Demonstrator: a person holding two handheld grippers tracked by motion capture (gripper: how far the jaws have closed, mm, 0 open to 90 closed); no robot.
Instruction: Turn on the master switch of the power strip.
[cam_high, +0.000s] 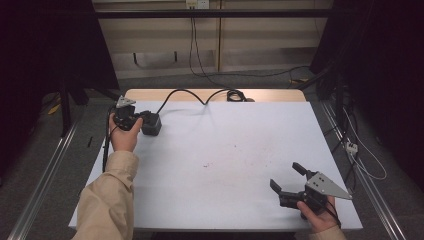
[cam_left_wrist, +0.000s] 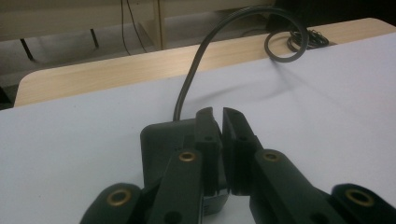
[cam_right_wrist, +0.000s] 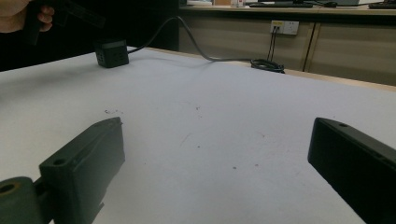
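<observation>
A black power adapter box (cam_high: 151, 123) sits at the far left of the white table (cam_high: 225, 165), with a thick grey cable (cam_high: 190, 94) running from it toward the back edge. My left gripper (cam_high: 142, 119) hovers right over the box, jaws pressed together with nothing visible between them. In the left gripper view its tips (cam_left_wrist: 218, 114) stand above the box (cam_left_wrist: 161, 144), slightly to its right. My right gripper (cam_high: 285, 175) rests near the front right corner, open wide, nothing between its jaws (cam_right_wrist: 217, 140). The box (cam_right_wrist: 112, 52) lies far across the table from it.
The cable ends in a coil (cam_high: 235, 95) on the bare wooden strip (cam_high: 150, 93) at the table's back edge. Small dark specks (cam_high: 206, 165) mark the table's middle. Loose wires (cam_high: 360, 155) lie on the floor at the right.
</observation>
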